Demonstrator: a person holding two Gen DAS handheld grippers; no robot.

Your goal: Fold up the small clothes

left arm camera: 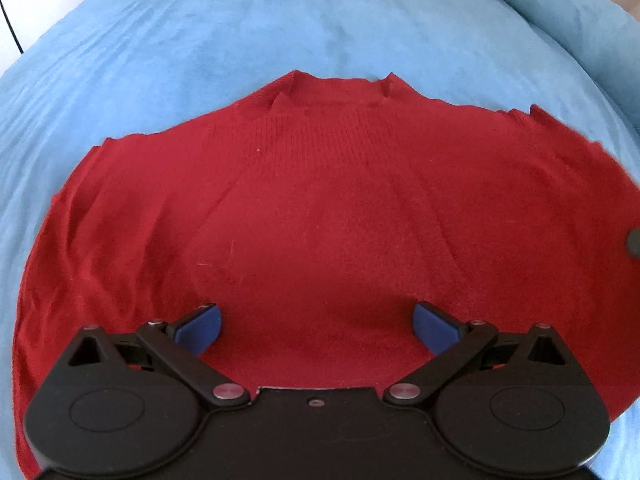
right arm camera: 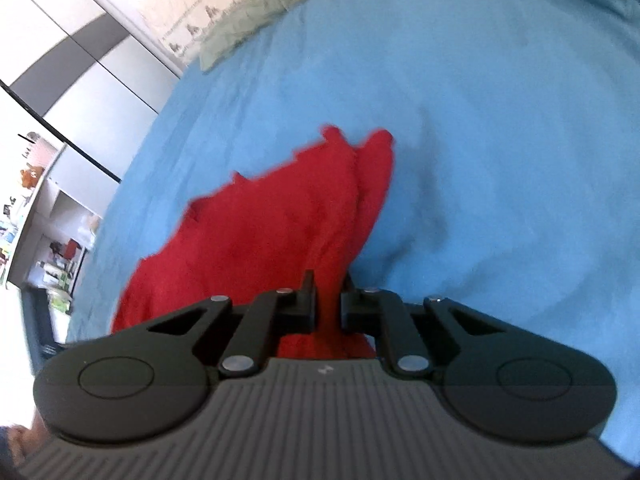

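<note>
A small red knit sweater lies spread flat on the blue bedcover, neckline at the far side. My left gripper hangs just above its lower middle, jaws wide apart, blue pads on either side with nothing between them. In the right wrist view the sweater is lifted at one edge into a raised fold. My right gripper is shut on that bunched red cloth, which runs up between the black fingers.
The blue bedcover spreads on all sides of the sweater. A blue pillow lies at the far right. A pale patterned pillow sits at the bed's far edge. Wardrobe doors and shelves stand beyond the bed on the left.
</note>
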